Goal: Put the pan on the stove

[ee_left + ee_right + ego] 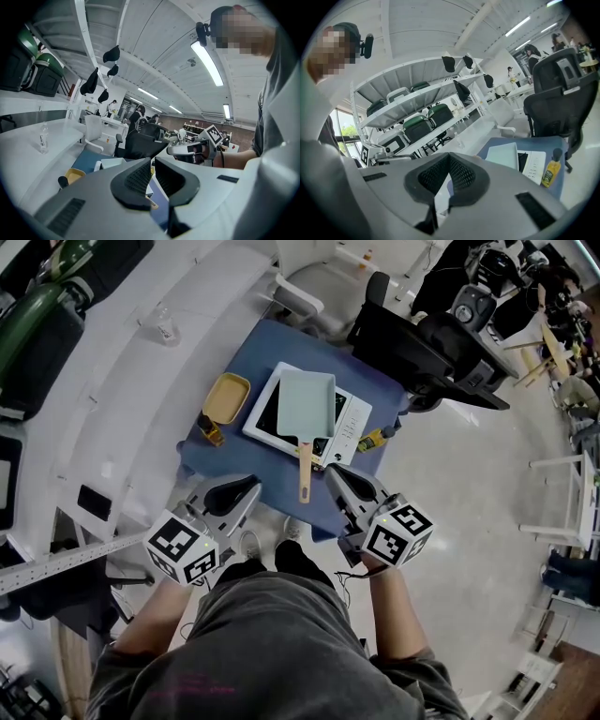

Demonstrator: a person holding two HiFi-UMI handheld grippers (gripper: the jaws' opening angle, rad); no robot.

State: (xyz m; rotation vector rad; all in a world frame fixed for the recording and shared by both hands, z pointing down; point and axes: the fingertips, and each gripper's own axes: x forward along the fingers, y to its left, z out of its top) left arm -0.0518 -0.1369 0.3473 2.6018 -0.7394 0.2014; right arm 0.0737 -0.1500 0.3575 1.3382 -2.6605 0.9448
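Note:
The pale green rectangular pan (307, 404) lies on the white stove (349, 420) on the blue table (225, 460). Its wooden handle (305, 470) points toward me. My left gripper (234, 491) hovers at the table's near edge, left of the handle, with a narrow gap between its jaws and nothing in them. Right of the handle, my right gripper (342, 479) is shut and empty. The left gripper view shows its own jaws (153, 161) slightly apart and the pan (112, 162) beyond. The right gripper (449, 159) has its pads touching, with the pan (504, 154) and stove (532, 166) ahead.
A yellow dish (226, 397) and a small dark bottle (211, 427) sit left of the stove. A yellow bottle (372, 439) lies at its right. A black office chair (412, 343) stands behind the table. White shelving runs along the left.

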